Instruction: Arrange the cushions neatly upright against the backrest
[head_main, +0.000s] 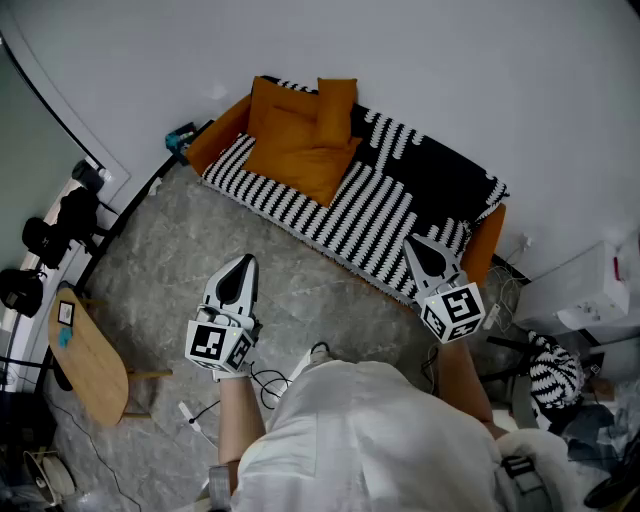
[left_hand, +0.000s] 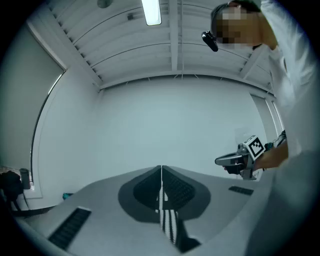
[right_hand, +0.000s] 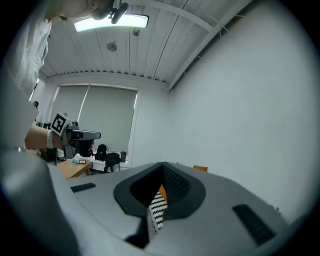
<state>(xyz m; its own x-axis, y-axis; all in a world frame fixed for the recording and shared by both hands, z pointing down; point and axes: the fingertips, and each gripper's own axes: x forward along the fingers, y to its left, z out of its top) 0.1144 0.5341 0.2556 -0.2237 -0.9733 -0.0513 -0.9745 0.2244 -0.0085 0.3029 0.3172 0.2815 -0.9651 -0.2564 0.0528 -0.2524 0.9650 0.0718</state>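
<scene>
An orange sofa under a black-and-white striped cover (head_main: 350, 205) stands against the wall. Three orange cushions are bunched at its left end. A large one (head_main: 300, 155) lies flat on the seat. Another (head_main: 272, 105) leans in the corner, and a smaller one (head_main: 336, 105) stands at the backrest. My left gripper (head_main: 241, 262) hovers over the grey floor in front of the sofa, shut and empty. My right gripper (head_main: 418, 245) is over the sofa's right part, also shut and empty. In the left gripper view the jaws (left_hand: 161, 170) meet. The right gripper view (right_hand: 162, 167) shows the same.
A small wooden table (head_main: 85, 355) stands at the left, with black stands (head_main: 60, 225) beyond it. Cables (head_main: 265, 378) trail on the floor near the person's feet. A white box (head_main: 580, 290) and a striped bundle (head_main: 553, 372) sit to the right of the sofa.
</scene>
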